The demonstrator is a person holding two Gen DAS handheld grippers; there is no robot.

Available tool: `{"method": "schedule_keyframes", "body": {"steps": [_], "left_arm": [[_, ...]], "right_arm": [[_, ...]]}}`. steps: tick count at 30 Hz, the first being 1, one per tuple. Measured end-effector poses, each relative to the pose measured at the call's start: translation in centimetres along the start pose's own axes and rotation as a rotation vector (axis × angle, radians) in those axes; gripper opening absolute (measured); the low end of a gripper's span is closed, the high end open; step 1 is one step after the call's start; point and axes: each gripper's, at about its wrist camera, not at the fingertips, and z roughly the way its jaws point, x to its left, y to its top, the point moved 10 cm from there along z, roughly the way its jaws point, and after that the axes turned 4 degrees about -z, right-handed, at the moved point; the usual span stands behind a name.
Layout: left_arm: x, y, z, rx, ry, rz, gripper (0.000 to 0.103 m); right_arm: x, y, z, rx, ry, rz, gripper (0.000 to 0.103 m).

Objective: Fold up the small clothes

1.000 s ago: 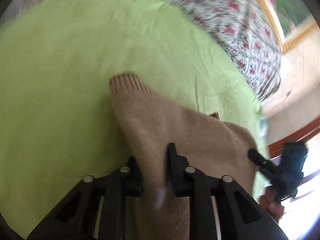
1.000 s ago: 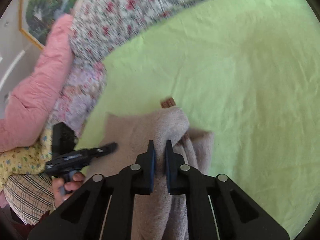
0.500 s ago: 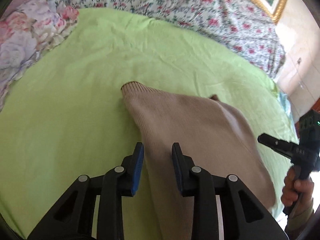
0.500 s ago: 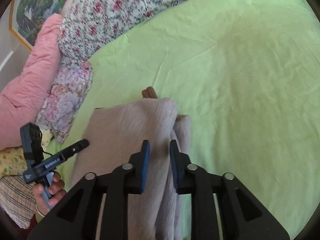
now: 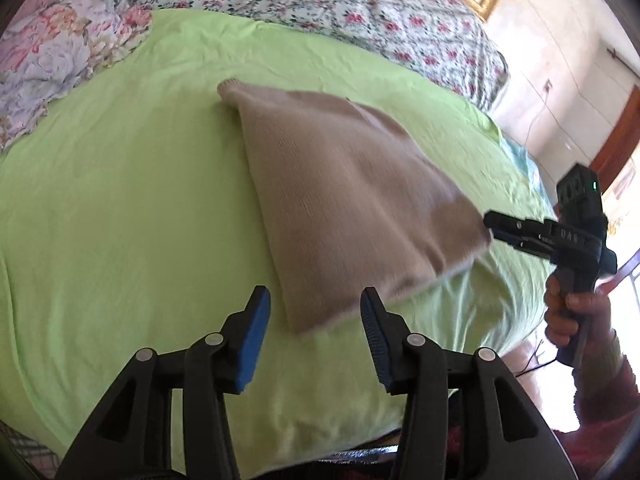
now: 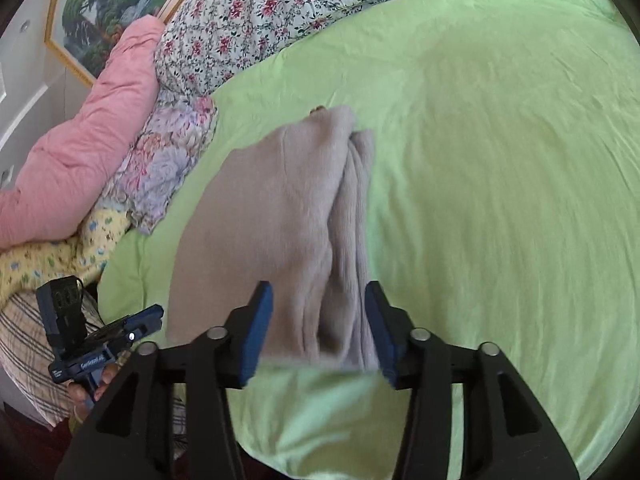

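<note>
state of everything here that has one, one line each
beige sweater: folded, lying flat on the green sheet, not gripped
left gripper: jaws opening, sweater's near corner between them, pads clear of it
right gripper: jaws opening, sweater's bunched edge between them, pads not pressing
pink quilt: heaped beside the floral pillow

The room is bright with daylight. In the left wrist view a white glare washes out the lower right corner by the doorway (image 5: 618, 148). The green sheet (image 5: 120, 208) glows evenly, with soft shadows. The near edge of the beige sweater (image 6: 280, 208) looks smeared and blurry. Both round views bend at the rims and go dark in the corners.
</note>
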Motion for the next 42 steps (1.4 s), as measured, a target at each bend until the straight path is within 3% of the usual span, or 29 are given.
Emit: {"method": "schedule_keyframes", "body": {"steps": [4, 10, 11, 13, 14, 15, 16, 20, 22, 29, 38, 42], "left_arm": [[-0.6, -1.5, 1.2, 0.020, 0.053, 0.050, 0.050], [0.5, -0.6, 3.2, 0.005, 0.147, 0.062, 0.050], [0.8, -0.6, 3.5, 0.005, 0.155, 0.051, 0.048], [1.5, -0.2, 3.9, 0.004, 0.154, 0.017, 0.027], [1.6, -0.3, 4.1, 0.011, 0.138, -0.001, 0.017], [1.8, -0.3, 4.1, 0.008, 0.140, -0.016, 0.014], [1.7, -0.2, 3.9, -0.001, 0.144, -0.019, 0.012], [1.2, 0.3, 2.1, -0.051, 0.151, -0.007, 0.009], [1.3, -0.1, 2.3, -0.036, 0.151, -0.007, 0.009], [2.0, -2.1, 4.2, 0.036, 0.164, -0.035, 0.009], [2.1, -2.5, 4.4, 0.060, 0.138, -0.049, 0.010], [2.3, -3.3, 3.5, 0.104, 0.082, -0.056, 0.014]], "right_arm": [[0.3, -0.8, 0.6, 0.010, -0.001, -0.013, 0.051], [1.1, -0.3, 1.3, -0.001, -0.002, -0.048, 0.051], [1.1, -0.5, 1.5, 0.003, -0.003, -0.051, 0.051], [1.2, -0.7, 2.0, 0.018, -0.021, -0.074, 0.051], [1.3, -0.9, 2.2, 0.024, -0.026, -0.087, 0.040], [1.3, -1.1, 2.4, 0.039, -0.032, -0.101, 0.013], [1.3, -1.2, 2.5, 0.048, -0.040, -0.110, 0.009], [2.9, 1.0, -1.4, -0.072, -0.015, -0.179, 0.008], [2.7, 1.6, -2.6, -0.089, -0.043, -0.206, 0.007], [-1.7, -2.3, 1.7, 0.065, -0.162, -0.218, 0.007], [-3.8, -2.1, 2.6, 0.057, -0.174, -0.136, 0.008], [-4.1, -2.5, 1.6, 0.057, -0.173, -0.113, 0.024]]}}
